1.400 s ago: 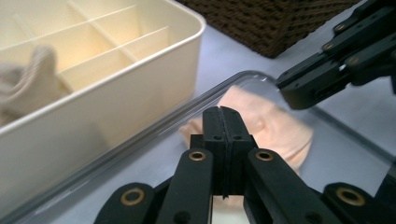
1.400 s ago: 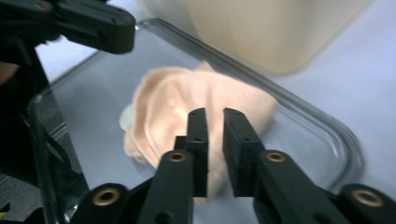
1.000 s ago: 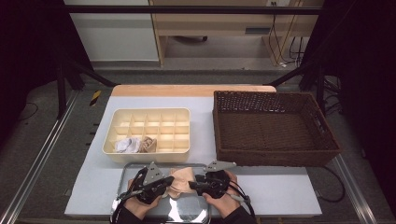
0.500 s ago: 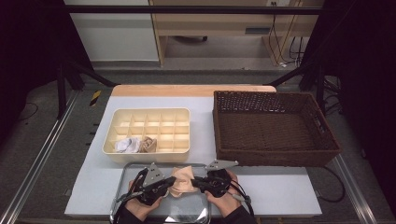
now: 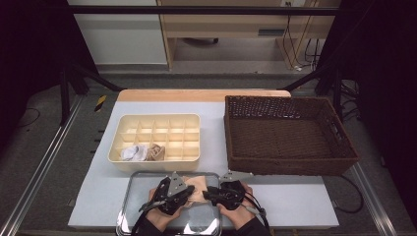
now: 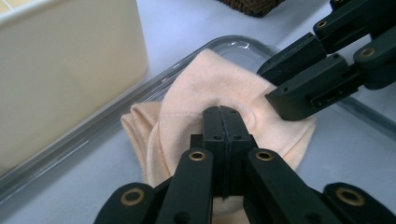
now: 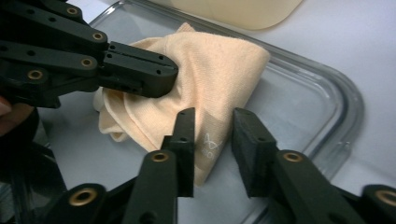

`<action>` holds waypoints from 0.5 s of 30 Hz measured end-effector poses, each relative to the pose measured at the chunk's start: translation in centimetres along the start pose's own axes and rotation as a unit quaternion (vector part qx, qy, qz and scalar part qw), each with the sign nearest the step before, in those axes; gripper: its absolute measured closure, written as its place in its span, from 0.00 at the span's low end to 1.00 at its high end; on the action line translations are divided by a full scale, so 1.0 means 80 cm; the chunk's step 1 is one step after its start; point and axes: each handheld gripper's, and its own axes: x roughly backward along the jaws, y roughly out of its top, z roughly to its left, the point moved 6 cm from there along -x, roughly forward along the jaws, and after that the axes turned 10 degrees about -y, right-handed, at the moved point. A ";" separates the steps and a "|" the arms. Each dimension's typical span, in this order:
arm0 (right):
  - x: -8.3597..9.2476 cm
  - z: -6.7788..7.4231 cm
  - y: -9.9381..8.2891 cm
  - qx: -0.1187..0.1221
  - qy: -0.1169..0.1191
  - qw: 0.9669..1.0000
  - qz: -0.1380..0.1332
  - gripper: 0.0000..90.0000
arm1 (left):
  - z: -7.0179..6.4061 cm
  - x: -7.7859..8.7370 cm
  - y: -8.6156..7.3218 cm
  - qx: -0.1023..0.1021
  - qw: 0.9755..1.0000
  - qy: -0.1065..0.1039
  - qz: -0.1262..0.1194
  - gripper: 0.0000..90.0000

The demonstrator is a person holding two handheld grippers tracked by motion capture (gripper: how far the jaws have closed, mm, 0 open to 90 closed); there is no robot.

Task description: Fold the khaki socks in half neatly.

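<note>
- Peach cloth (image 7: 219,65): a folded knit piece, perhaps a sock, lying bunched in the clear tray (image 7: 345,107) at the near edge of the table (image 5: 295,201), just in front of the cream divided box (image 5: 155,164).
- Likely very light, soft and limp; no stiffness to hold a shape, so bound to sag and unfold from whichever point is lifted.
- Not fragile and hardly slippery: knit surface should give rubber pads plenty of bite, while the smooth tray under it lets the whole bundle slide if merely pushed.
- Left tool (image 6: 222,116): clenched on a raised fold near the middle of the cloth, fabric dimpled around the tips in the left gripper view.
- Right tool (image 7: 215,116): jaws apart and just been opening, with the hemmed edge bearing a small mark between them but not squeezed, so released.
- Best hold, by judgement: pinch through all layers at a folded edge or hem, not at one loose ply, which would peel away and leave the rest behind.
- Two pinches on opposite sides should keep the fold together for rolling or tucking into a compartment of the box.
- Risks: catching a single layer, dragging the cloth against the tray rim, or loosening the fold on release.
</note>
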 end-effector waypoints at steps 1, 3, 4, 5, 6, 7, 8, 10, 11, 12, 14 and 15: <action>-0.001 0.000 0.000 -0.002 0.003 1.000 0.002 0.85 | 0.001 0.000 -0.001 0.002 1.000 0.000 0.002 1.00; -0.002 0.000 0.000 -0.007 0.010 1.000 0.005 0.93 | 0.001 -0.001 -0.002 0.003 1.000 0.000 0.004 1.00; -0.001 0.001 0.001 -0.010 0.013 1.000 0.005 0.94 | 0.001 -0.001 -0.003 0.003 1.000 0.000 0.004 1.00; 0.000 0.001 0.003 -0.010 0.014 1.000 0.002 0.95 | 0.001 -0.001 -0.003 0.003 1.000 0.000 0.004 1.00; 0.003 0.001 0.006 -0.010 0.016 1.000 -0.003 0.95 | 0.001 0.000 -0.003 0.005 1.000 -0.001 0.004 1.00; 0.007 0.002 0.010 -0.012 0.020 1.000 -0.014 0.96 | 0.001 0.000 -0.003 0.007 1.000 -0.002 0.003 1.00; 0.011 0.003 0.014 -0.012 0.026 0.999 -0.021 0.96 | 0.001 -0.001 -0.003 0.009 1.000 -0.005 0.002 1.00; 0.018 0.010 0.024 -0.007 0.044 0.998 -0.041 0.96 | 0.000 -0.001 -0.003 0.012 1.000 -0.010 0.002 1.00; 0.019 0.013 0.026 -0.003 0.050 0.998 -0.044 0.96 | 0.000 -0.002 -0.003 0.012 1.000 -0.009 0.002 1.00; 0.019 0.017 0.028 0.003 0.055 0.997 -0.047 0.96 | -0.001 -0.002 -0.003 0.012 1.000 -0.009 0.002 1.00; 0.017 0.022 0.030 0.009 0.061 0.997 -0.047 0.96 | 0.000 0.000 -0.003 0.017 1.000 -0.013 0.001 1.00; 0.016 0.024 0.031 0.011 0.063 0.997 -0.045 0.96 | 0.001 0.001 -0.002 0.020 1.000 -0.016 -0.002 1.00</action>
